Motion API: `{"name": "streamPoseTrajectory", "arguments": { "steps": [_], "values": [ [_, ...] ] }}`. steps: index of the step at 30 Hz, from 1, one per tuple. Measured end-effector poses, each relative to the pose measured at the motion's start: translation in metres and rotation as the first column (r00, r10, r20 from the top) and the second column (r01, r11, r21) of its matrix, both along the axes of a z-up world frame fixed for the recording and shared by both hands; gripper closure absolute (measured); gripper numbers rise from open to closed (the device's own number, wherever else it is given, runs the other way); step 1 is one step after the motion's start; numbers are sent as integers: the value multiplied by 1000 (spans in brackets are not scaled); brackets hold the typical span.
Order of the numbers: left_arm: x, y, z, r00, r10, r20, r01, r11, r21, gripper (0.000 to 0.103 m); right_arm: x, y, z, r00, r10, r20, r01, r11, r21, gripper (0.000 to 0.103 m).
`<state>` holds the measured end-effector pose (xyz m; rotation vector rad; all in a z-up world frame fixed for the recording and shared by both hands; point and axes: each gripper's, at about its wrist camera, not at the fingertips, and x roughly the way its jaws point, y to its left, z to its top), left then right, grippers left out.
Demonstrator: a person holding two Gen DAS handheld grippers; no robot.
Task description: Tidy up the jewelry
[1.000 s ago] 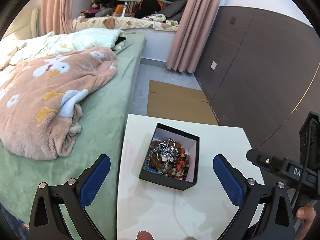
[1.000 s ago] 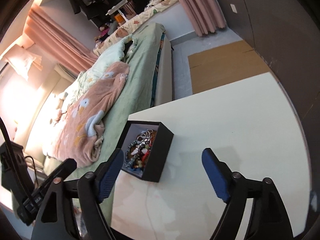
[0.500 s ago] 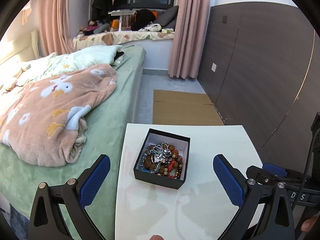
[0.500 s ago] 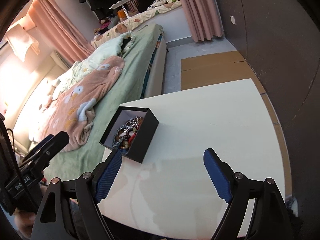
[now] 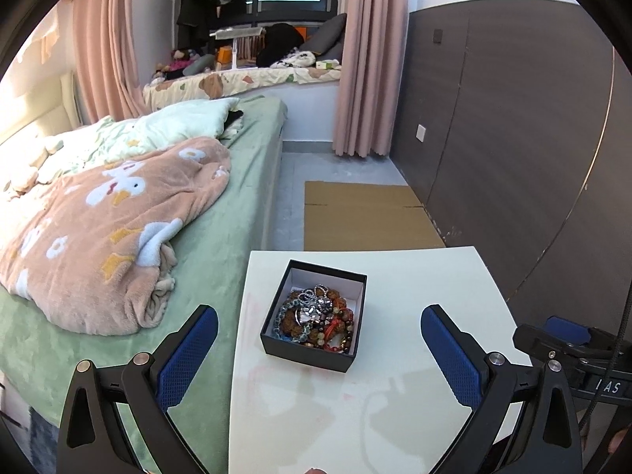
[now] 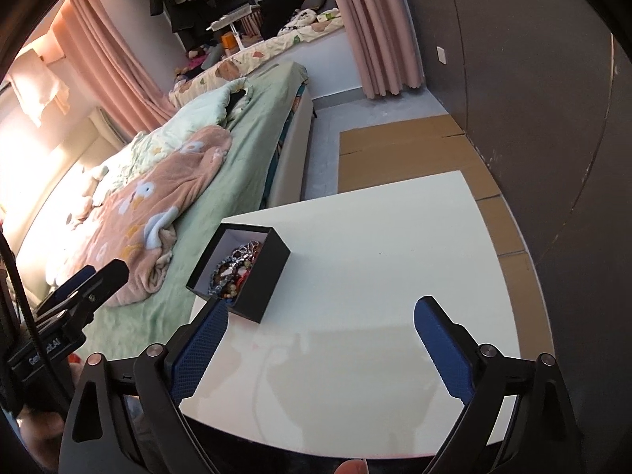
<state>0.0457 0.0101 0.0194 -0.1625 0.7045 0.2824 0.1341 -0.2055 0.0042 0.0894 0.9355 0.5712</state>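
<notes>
Left wrist view: left gripper held level above the near end of the white table, pointing along its length toward the far wall. Jaws spread wide, blue pads well apart, nothing between them. The black box sits on the left half of the table, ahead of the gripper and framed between the two pads but clear of both. Box is open-topped with a white lining; inside, a tangled heap of jewelry, with beaded bracelets in brown, red and blue-grey and a silver piece on top. Individual pieces hard to separate at this size. To the left, a bed with a peach duck-print blanket. Flattened cardboard lies on the floor beyond the table. At the right edge, part of the other gripper's black body shows.

Right wrist view: right gripper tilted, angled down across the table from its near right side. Jaws wide apart and empty. The box stands near the table's left edge, its near corner just above the left pad; contact looks unlikely, but overlap hides the gap. Jewelry visible inside. The left gripper's body sits at the lower left, off the table's side, over the bed.
</notes>
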Motion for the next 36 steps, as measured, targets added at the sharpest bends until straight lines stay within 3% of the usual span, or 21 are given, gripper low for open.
{"name": "streamPoseTrajectory", "arguments": {
  "steps": [7, 36],
  "values": [
    [-3, 1, 4, 1000, 2, 0, -2, 1000, 4, 1, -5, -4, 3, 1000, -4, 28, 5, 999, -37, 7],
    [-2, -9, 5, 1000, -22, 1, 22, 1000, 19, 0, -7, -26, 12, 996, -46, 70, 48, 999, -24, 7]
  ]
}}
